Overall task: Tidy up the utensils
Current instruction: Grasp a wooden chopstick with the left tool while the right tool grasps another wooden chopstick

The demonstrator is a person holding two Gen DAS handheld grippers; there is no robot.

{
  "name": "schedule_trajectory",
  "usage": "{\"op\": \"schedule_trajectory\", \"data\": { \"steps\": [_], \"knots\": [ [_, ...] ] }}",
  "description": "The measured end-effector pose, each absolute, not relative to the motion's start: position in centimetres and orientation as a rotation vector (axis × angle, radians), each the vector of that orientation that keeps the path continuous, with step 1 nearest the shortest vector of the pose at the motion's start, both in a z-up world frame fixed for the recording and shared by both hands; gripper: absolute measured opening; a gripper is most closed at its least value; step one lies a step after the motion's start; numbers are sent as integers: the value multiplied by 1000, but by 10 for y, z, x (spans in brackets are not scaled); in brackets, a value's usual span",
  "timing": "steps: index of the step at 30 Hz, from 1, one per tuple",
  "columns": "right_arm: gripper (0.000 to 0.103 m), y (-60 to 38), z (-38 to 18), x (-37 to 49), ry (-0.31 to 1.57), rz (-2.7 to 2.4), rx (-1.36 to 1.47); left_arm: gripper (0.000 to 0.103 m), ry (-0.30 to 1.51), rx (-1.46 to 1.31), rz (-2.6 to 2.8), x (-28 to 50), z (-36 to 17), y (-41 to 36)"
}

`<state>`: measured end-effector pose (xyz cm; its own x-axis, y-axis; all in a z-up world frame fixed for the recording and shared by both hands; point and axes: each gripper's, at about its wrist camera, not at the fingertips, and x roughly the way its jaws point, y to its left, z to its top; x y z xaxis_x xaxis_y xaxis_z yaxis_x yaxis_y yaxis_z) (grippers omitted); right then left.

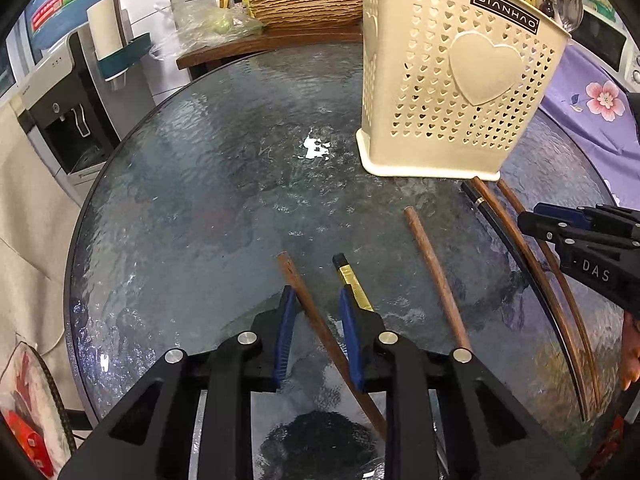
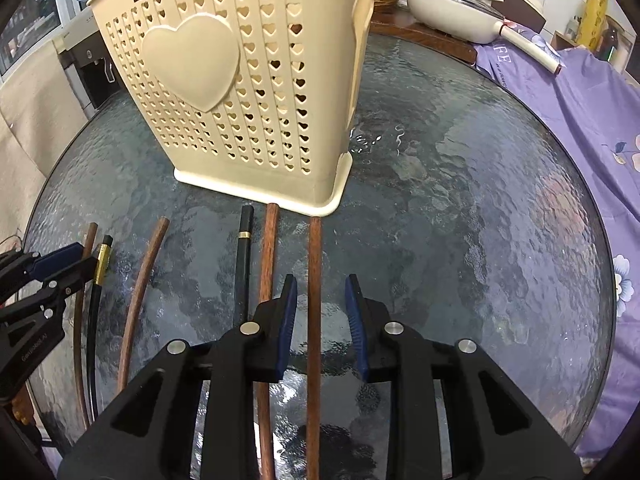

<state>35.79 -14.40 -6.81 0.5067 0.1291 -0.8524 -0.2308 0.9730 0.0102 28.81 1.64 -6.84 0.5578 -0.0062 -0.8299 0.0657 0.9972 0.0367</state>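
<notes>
A cream plastic basket, its walls punched with rows of small heart holes and carrying one large raised heart, stands upright at the far side of a round table of dark rippled glass. Six chopsticks lie on the glass in front of it, roughly side by side with their ends pointing toward the basket.

The left gripper is low over the near left part of the table with its blue ribbed pads apart. A brown wooden chopstick runs slantwise through the gap between them, its worn square end just past the tips. A black chopstick with a gold band lies under the right-hand pad, only its far end showing. Whether either pad touches the wood cannot be told. A third stick, round and reddish brown, lies apart to the right.

The right gripper is set low over the right-hand group, its fingers also spread. A straight reddish-brown stick runs down the middle of the gap, touching neither pad as far as can be seen. Another brown stick passes just outside the left pad, and a slim black stick with a thin gold ring lies left of that; the far ends of all three reach almost to the basket's base.

A purple flowered cloth covers the surface right of the table, and a cream pan with a glass lid sits beyond it.
</notes>
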Motion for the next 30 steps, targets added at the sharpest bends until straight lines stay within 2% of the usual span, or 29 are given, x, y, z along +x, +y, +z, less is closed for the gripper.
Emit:
{"op": "schedule_trajectory", "data": {
  "steps": [19,27,30],
  "knots": [
    [21,-146,-69,354,1001,232,-114,19,942,84,-25,278,-70,4],
    [7,-143,-70,353,1009,243,-124,12,946,93,-25,277,-69,-1],
    [7,-140,-69,353,1002,243,-131,12,941,93,-20,276,-69,-1]
  ]
}}
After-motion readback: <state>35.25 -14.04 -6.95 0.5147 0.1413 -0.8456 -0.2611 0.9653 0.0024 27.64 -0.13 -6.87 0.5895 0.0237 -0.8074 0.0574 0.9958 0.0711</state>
